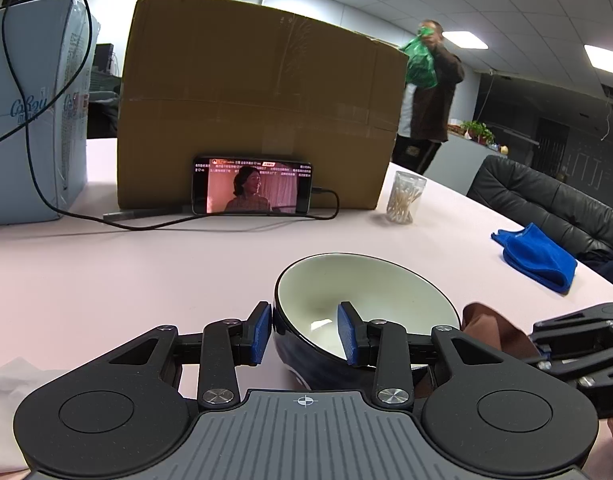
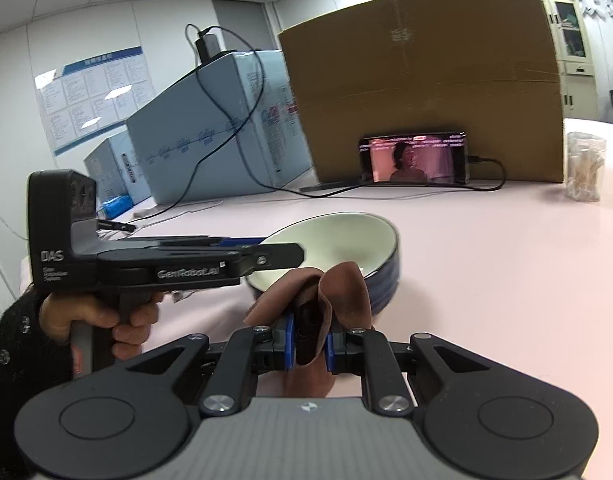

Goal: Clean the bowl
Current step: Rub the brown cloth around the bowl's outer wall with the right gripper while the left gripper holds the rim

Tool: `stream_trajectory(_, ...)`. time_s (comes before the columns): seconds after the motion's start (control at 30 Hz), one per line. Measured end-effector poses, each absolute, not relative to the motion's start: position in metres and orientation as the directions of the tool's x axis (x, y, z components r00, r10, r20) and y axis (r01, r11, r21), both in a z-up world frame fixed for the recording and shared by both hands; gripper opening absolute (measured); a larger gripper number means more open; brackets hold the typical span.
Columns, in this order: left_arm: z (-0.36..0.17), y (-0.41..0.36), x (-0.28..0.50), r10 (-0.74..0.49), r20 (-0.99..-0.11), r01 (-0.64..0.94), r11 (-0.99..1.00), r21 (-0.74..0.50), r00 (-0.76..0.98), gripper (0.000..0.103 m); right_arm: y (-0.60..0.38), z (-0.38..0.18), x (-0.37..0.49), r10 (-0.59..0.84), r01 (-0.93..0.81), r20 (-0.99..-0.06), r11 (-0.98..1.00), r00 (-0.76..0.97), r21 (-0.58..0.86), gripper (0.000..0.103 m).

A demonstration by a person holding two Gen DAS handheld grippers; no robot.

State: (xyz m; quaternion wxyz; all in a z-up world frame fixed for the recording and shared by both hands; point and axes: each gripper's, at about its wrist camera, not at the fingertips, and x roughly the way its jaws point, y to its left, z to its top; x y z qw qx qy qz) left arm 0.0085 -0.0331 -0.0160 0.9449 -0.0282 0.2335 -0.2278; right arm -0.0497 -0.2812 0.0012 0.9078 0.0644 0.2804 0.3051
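On the pink worktop [image 1: 146, 272], in front of the cardboard box [image 1: 258, 100], we have the bowl [image 1: 358, 300] tipped up on its side, its pale inside facing the left wrist camera. Our left gripper [image 1: 304, 332] straddles the near rim, one blue pad outside the dark wall and one inside; the jaws stand narrow about that wall, and we judge they are pinching it, since the bowl sits tilted rather than flat. Our right gripper [image 2: 309, 346] has its jaws closed on a brown cloth [image 2: 326, 296], whose loose folds hang just at the bowl's rim.

We read this as the wiping step: bowl steadied, cloth at its edge. Whether the cloth is going in or coming away we cannot tell; the inside looks plain and pale, with no soil we can make out. Any wipe calls for the left hold to stay firm while the cloth sweeps round the inner wall, since the bowl rests on its curved side and could roll.

By count: one bowl, one brown cloth, one folded blue cloth [image 1: 538, 256] well apart to the right, one phone [image 1: 252, 186], one tub of cotton swabs [image 1: 404, 198], two grippers.
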Motion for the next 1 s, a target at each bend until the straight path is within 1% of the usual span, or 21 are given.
stream_trajectory(0.27,-0.016,-0.033,0.009,-0.445,-0.428,0.418,0.894,-0.162,0.787,0.035,-0.292,0.006,-0.048,0.556,-0.478,-0.453,0.831,0.697,0.285,0.017)
stream_trajectory(0.37,-0.016,-0.033,0.009,-0.445,-0.428,0.417,0.894,-0.162,0.787,0.035,-0.298,0.008,-0.045,0.521,-0.444,-0.45,0.853,0.725,0.273,0.017)
stream_trajectory(0.7,-0.016,-0.033,0.009,-0.444,-0.428,0.417,0.894,-0.162,0.787,0.035,-0.285,0.001,-0.047,0.591,-0.514,-0.464,0.806,0.66,0.295,0.017)
stream_trajectory(0.9,-0.016,-0.033,0.008,-0.445,-0.427,0.417,0.894,-0.162,0.787,0.035,-0.289,0.003,-0.045,0.541,-0.475,-0.472,0.84,0.696,0.263,0.017)
stream_trajectory(1.0,-0.016,-0.033,0.008,-0.445,-0.428,0.417,0.894,-0.163,0.787,0.035,-0.292,0.002,-0.044,0.544,-0.471,-0.469,0.838,0.695,0.274,0.017)
